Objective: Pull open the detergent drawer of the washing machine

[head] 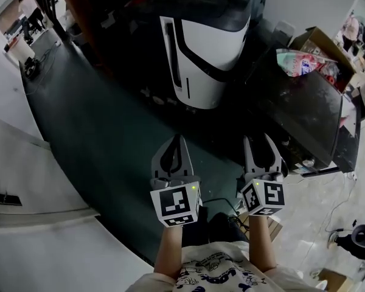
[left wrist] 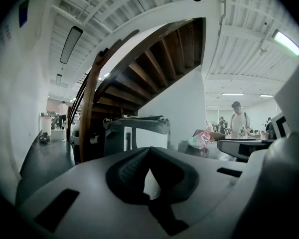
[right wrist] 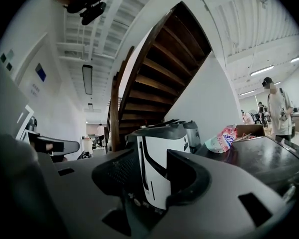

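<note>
Two tools point ahead side by side, left tool [head: 176, 140] closed on nothing, right tool [head: 258, 141] open and empty, both well apart from one white, black-banded machine [head: 202, 53] upright on the dark floor [head: 97, 120].

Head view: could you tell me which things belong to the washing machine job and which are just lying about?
Job: white machine, drawer not discernible; left gripper, shut; right gripper, open and empty.
Lying about: dark table; cardboard box; colourful bag.
</note>
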### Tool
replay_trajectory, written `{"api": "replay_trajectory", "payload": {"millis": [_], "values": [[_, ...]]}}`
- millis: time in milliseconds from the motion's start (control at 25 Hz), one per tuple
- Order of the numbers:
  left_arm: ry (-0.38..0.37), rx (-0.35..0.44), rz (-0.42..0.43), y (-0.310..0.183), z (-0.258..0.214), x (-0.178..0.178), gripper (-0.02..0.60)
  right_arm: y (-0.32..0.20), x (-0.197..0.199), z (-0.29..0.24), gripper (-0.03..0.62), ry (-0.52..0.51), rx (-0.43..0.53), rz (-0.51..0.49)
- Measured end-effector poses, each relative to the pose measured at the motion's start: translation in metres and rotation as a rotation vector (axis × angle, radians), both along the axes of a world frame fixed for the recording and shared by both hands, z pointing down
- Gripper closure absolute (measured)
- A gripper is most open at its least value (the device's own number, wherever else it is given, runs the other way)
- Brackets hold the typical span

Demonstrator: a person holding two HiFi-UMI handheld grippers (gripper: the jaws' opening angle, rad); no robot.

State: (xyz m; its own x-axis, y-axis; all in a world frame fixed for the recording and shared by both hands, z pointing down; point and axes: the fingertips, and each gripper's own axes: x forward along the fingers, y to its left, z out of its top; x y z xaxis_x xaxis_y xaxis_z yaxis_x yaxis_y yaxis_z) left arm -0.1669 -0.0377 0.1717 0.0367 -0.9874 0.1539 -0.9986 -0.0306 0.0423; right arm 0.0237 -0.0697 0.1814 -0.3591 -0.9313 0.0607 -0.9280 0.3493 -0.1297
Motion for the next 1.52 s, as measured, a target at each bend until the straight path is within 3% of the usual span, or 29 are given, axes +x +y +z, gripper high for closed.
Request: {"api": "replay_trajectory", "payload": {"millis": [360, 800, 1080, 1320, 1520], "values": [[0.006, -0.037, 0.013, -0.031, 0.023, 0.011, 0.568, -0.032, 0.009, 0.017, 0.362, -0.155, -0.04, 0.0], [-0.016, -0.083, -0.058, -0.086, 0.063, 0.031, 0.568, -0.089, 0.025, 0.058, 0.362, -0.305, -0.059, -0.113], [-0.006, -0.089, -0.058, -0.122, 0.09, 0.043, 0.568, -0.126, 0.026, 0.101, 0.364, -0.4, -0.131, -0.144], [0.019, -0.095, -0.034, -0.146, 0.116, 0.055, 0.568, -0.148, 0.024, 0.143, 0.364, -0.491, -0.199, -0.135], [0.008, -0.145, -0.004, -0.152, 0.147, 0.062, 0.568, -0.161, 0.033, 0.171, 0.365, -0.627, -0.228, -0.07]]}}
